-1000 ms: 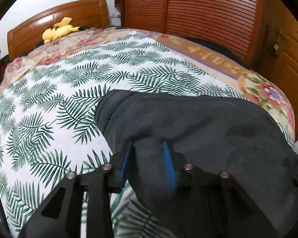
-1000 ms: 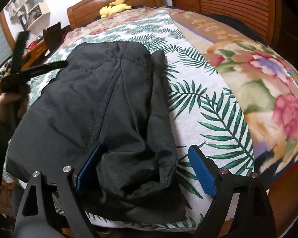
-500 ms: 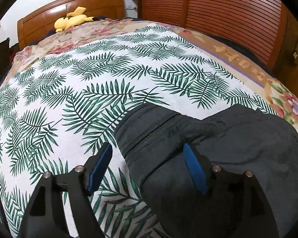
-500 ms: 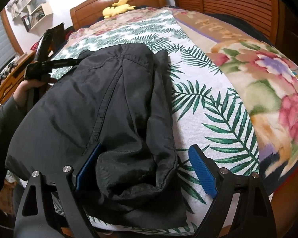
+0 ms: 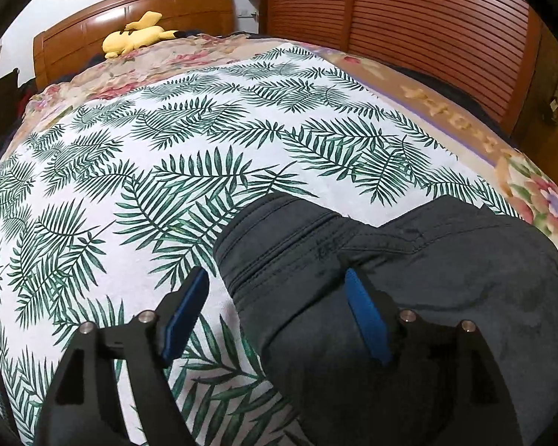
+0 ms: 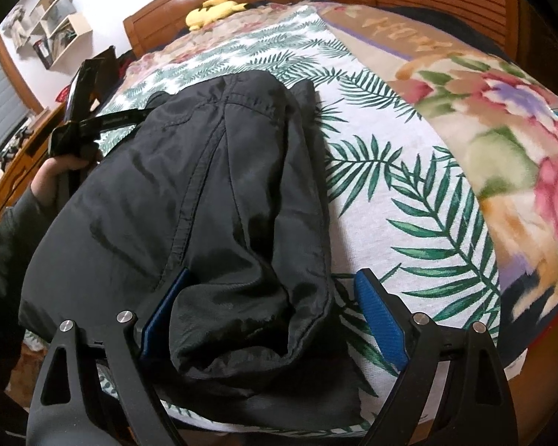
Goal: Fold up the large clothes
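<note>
The dark jacket (image 5: 409,278) lies folded between both grippers' spread fingers (image 5: 184,310), unclamped, the right's just narrowing.

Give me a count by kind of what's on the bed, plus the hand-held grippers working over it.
Dark garment: 1
Yellow plush toy: 1
Hand-held grippers: 2, left hand-held gripper and right hand-held gripper
Total: 4
</note>
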`<state>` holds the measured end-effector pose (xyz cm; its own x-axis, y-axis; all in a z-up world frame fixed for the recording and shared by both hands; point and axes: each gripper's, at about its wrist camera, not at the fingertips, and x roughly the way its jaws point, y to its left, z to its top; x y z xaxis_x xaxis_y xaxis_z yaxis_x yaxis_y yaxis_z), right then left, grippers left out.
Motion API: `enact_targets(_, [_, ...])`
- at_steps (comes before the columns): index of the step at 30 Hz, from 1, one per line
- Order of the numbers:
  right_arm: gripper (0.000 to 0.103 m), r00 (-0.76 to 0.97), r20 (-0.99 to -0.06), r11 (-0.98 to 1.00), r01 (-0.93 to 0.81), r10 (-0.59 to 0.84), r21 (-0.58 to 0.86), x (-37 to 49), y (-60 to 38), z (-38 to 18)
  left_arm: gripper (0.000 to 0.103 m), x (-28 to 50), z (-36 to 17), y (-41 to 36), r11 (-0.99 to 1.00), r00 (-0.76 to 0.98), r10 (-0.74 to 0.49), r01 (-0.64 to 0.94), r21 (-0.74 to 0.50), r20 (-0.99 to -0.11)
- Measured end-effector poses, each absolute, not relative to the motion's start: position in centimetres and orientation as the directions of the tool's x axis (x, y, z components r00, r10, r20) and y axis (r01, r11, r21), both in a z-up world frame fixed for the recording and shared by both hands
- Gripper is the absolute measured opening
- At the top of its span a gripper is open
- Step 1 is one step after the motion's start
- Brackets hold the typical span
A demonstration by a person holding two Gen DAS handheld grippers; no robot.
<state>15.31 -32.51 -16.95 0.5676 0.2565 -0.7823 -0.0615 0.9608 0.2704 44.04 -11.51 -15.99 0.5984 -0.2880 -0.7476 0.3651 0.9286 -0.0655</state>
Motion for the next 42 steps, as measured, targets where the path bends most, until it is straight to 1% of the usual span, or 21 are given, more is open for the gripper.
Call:
enact_targets(1, [0.071,0.557,-0.775,0.947,-0.081,0.301,0.309,15.3,-32.3,-16.9,0.076,44.1,-16.0,-11.5,0.928,0.596,-0.29,0.367,-0.067,-0.749])
enact_targets(2, [0.059,0.549,-0.771,0.94,-0.089,0.323,0.33,15.4,-32.3,-16.9,0.076,44.2,-16.0,-11.5,0.926,0.592,-0.295,0.372,-0.071,-0.75])
enact_targets(3, [0.052,0.541,-0.768,0.932,-0.099,0.344,0.347,15.5,-32.1,-16.9,0.071,44.2,-16.1,-11.5,0.923,0.587,-0.304,0.377,-0.079,-0.75])
enact_targets(4, [0.049,0.537,-0.767,0.93,-0.11,0.353,0.351,15.5,-32.0,-16.8,0.065,44.2,-16.1,-11.4,0.915,0.576,-0.329,0.391,-0.102,-0.749])
enact_targets(5, [0.043,0.535,-0.764,0.927,-0.119,0.361,0.354,15.5,-31.9,-16.7,0.061,44.2,-16.1,-11.4,0.909,0.568,-0.351,0.398,-0.124,-0.744])
enact_targets(6, [0.038,0.535,-0.761,0.926,-0.128,0.367,0.356,15.5,-31.7,-16.6,0.054,44.1,-16.1,-11.3,0.907,0.569,-0.357,0.402,-0.128,-0.741])
enact_targets(7, [0.036,0.539,-0.76,0.928,-0.139,0.363,0.345,15.5,-31.4,-16.4,0.049,44.0,-16.1,-11.4,0.901,0.564,-0.367,0.413,-0.132,-0.739])
enact_targets(9, [0.029,0.561,-0.753,0.937,-0.152,0.344,0.314,15.3,-30.7,-15.9,0.03,43.6,-15.8,-11.7,0.901,0.572,-0.363,0.418,-0.12,-0.736])
enact_targets(12, [0.023,0.596,-0.729,0.939,-0.155,0.337,0.307,15.1,-30.5,-15.3,0.021,42.7,-14.8,-12.1,0.912,0.603,-0.315,0.407,-0.056,-0.733])
enact_targets(15, [0.018,0.629,-0.69,0.928,-0.158,0.358,0.337,14.9,-31.1,-14.5,0.016,41.9,-13.3,-11.7,0.919,0.632,-0.3,0.392,-0.04,-0.714])
enact_targets(17, [0.016,0.652,-0.663,0.923,-0.17,0.368,0.345,14.8,-31.4,-13.7,0.015,41.3,-12.0,-11.3,0.921,0.648,-0.303,0.387,-0.04,-0.699])
enact_targets(24, [0.012,0.693,-0.614,0.922,-0.22,0.378,0.32,14.8,-31.4,-11.7,0.013,38.5,-8.6,-11.0,0.925,0.705,-0.301,0.379,-0.017,-0.642])
enact_targets(31, [0.01,0.718,-0.58,0.92,-0.247,0.385,0.306,15.0,-32.2,-10.3,0.012,36.5,-6.7,-11.8,0.922,0.734,-0.3,0.386,0.01,-0.61])
enact_targets(35, [0.009,0.71,-0.593,0.923,-0.243,0.379,0.3,15.2,-32.6,-10.8,0.013,36.6,-6.8,-12.2,0.929,0.733,-0.269,0.369,0.033,-0.625])
enact_targets(37, [0.01,0.681,-0.636,0.93,-0.227,0.363,0.288,15.6,-32.9,-12.0,0.013,36.8,-7.3,-12.1,0.932,0.727,-0.253,0.36,0.04,-0.638])
enact_targets(40, [0.019,0.667,-0.682,0.954,-0.194,0.3,0.23,15.2,-33.1,-12.9,0.013,37.0,-8.2,-11.9,0.934,0.721,-0.231,0.351,0.058,-0.654])
enact_targets(42, [0.04,0.653,-0.711,0.965,-0.166,0.261,0.201,14.7,-33.3,-13.1,0.013,37.2,-8.8,-11.8,0.936,0.715,-0.221,0.346,0.061,-0.664])
